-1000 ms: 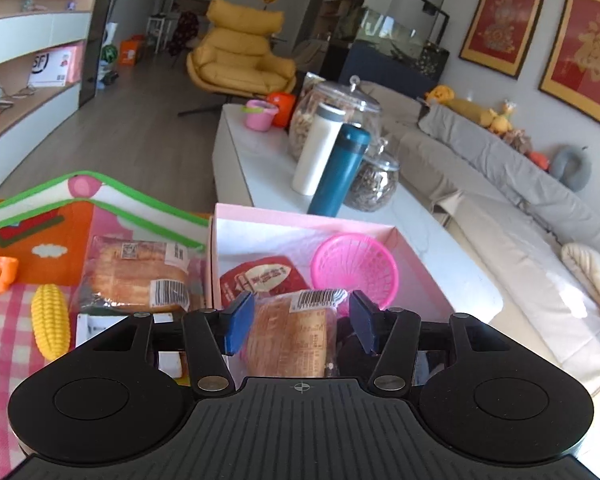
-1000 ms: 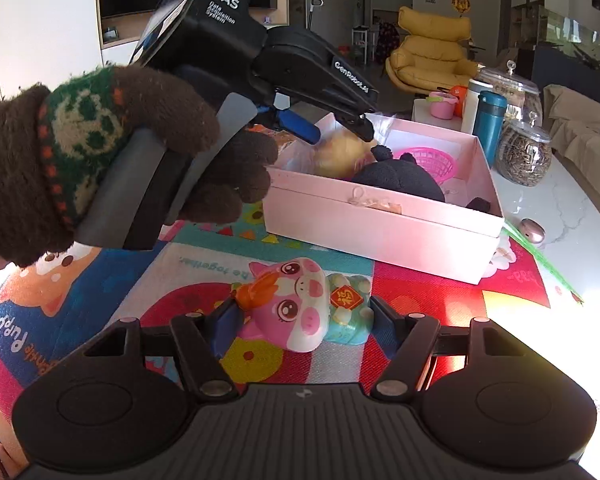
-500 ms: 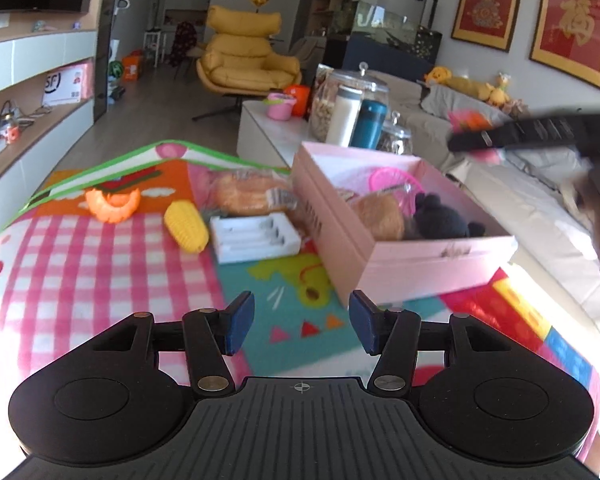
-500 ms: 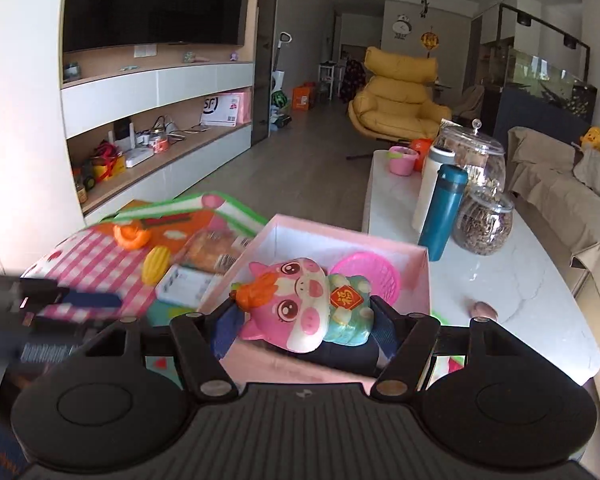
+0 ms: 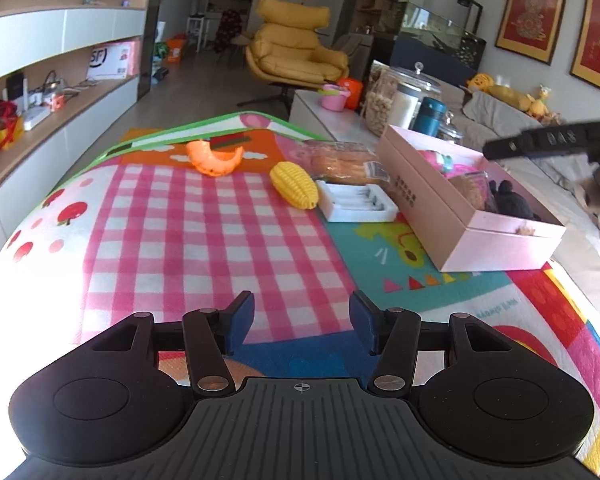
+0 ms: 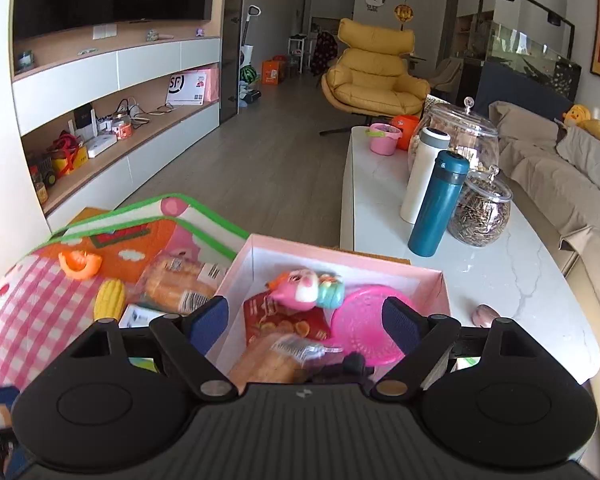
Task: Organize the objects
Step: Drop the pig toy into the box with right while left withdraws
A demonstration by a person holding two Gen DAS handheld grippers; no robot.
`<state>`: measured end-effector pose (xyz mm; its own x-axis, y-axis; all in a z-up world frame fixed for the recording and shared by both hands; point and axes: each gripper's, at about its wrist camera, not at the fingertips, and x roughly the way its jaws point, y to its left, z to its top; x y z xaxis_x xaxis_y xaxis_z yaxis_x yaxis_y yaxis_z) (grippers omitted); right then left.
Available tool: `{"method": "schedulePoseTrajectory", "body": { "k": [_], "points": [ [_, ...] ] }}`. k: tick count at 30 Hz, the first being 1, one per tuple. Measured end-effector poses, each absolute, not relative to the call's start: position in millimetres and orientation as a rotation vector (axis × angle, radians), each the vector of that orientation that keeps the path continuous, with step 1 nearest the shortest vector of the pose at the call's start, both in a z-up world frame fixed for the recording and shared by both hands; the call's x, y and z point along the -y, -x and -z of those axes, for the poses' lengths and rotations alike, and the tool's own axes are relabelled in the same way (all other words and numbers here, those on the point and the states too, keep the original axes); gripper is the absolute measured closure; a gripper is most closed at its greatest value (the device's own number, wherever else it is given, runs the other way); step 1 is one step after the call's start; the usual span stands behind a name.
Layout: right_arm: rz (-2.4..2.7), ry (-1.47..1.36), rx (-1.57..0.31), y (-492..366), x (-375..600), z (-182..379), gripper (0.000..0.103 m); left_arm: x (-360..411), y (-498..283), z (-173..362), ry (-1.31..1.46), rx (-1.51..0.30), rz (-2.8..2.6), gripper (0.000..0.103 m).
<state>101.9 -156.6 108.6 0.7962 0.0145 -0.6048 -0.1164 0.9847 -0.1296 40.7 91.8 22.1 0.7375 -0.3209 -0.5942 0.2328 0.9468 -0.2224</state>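
Note:
A pink box (image 6: 440, 280) (image 5: 424, 208) stands on the play mat. In it lie a pink pig toy (image 6: 306, 286), a red packet (image 6: 288, 320), a pink basket (image 6: 366, 322), wrapped bread (image 6: 276, 362) and a black plush (image 6: 344, 366). My right gripper (image 6: 306, 322) is open and empty above the box. My left gripper (image 5: 302, 320) is open and empty over the mat, left of the box. On the mat lie a toy corn (image 5: 294, 184), an orange shrimp toy (image 5: 214, 156), a bread packet (image 5: 342, 162) and a white tray (image 5: 356, 206).
A white table (image 6: 520, 280) behind the box carries a teal bottle (image 6: 438, 204), a white bottle (image 6: 422, 174), two glass jars (image 6: 482, 210) and a pink cup (image 6: 384, 138). A small pink stone (image 6: 485, 314) lies by the box. A sofa (image 5: 512, 136) is to the right.
My right gripper opened and let the pig toy go; it now lies in the box. My left gripper drew back from the box to over the mat.

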Motion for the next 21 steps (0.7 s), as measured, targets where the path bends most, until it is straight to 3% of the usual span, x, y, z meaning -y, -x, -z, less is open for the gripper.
{"method": "schedulePoseTrajectory", "body": {
  "k": [6, 12, 18, 21],
  "points": [
    [-0.221, 0.186, -0.653, -39, 122, -90, 0.016, -102, -65, -30, 0.142, -0.633, 0.239, 0.046],
    [-0.278, 0.231, -0.667, -9, 88, -36, 0.015, -104, -123, -42, 0.093, -0.555, 0.131, 0.046],
    [-0.265, 0.202, -0.651, -5, 84, -16, 0.014, -101, -180, -32, 0.104, -0.606, 0.074, 0.046],
    [-0.272, 0.173, -0.659, -7, 90, -15, 0.004, -97, -197, -23, 0.108, -0.624, 0.056, 0.046]
  ]
}}
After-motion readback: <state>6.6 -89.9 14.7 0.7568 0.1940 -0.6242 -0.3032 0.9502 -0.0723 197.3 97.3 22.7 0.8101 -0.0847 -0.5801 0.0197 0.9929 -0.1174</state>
